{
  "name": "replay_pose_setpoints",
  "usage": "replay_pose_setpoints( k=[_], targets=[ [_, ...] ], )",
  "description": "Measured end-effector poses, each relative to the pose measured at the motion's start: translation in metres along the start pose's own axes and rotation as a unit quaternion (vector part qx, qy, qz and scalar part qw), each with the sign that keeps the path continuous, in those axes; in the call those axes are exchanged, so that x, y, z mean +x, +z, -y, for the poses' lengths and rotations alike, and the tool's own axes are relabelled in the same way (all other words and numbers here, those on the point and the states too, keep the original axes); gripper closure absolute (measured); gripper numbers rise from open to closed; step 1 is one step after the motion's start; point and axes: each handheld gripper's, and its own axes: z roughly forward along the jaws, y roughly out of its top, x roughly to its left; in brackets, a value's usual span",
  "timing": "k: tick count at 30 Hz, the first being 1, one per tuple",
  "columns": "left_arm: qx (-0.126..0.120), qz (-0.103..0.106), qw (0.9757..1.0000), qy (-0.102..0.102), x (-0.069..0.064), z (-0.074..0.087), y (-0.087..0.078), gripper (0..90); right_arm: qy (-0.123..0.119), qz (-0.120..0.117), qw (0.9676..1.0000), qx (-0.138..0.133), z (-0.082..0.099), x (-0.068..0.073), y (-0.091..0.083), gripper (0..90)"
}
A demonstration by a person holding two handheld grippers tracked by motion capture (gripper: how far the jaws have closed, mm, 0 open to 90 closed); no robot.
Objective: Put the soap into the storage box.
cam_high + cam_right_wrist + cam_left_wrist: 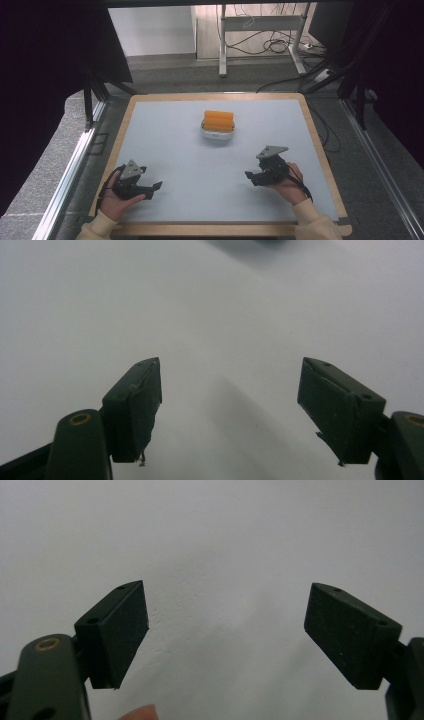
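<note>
The left tool [150, 189] rested low at the near left of the worktop [170, 150], and its jaws stood spread with nothing between them; in the left gripper view there was just pale surface between the two black pads [125, 630]. The right tool [252, 177] was at the near right, also spread and empty, with its pads [137, 405] over bare surface.

The thing of the work, a white bowl [217, 134] carrying orange rolls [218, 120] stacked on it, sat in the middle of the far half of the worktop, well apart from both tools.

I judged some risks from here. The rolls seemed piled above the rim, so a tool that came in from the side could push the pile and make a roll fall off and travel over the smooth surface. The bowl looked light and the surface slippery, so a pinch on one roll only might drag the bowl along or tip it. If the jaws closed on the rim instead of on a roll, the whole bowl could tilt.

The worktop was a pale blue-grey sheet with a wooden border. Around it stood dark curtains, metal rails on both sides, a grey floor, and behind it a metal table frame [260, 30] with loose cables [280, 46]
</note>
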Motion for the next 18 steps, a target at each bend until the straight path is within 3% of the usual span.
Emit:
replay_pose_setpoints(
  k=[4,18],
  targets=[
    [0.001,-0.001,1.0000,0.000,0.0001,0.0003,0.0005,18.1,0.008,0.001,1.0000,0.001,0.0043,-0.0018,0.0021,25.9],
    [-0.002,-0.006,1.0000,-0.002,0.0009,-0.0030,0.0004,18.1,-0.004,0.007,0.9995,-0.031,0.0075,-0.0009,0.0031,24.3]
  ],
)
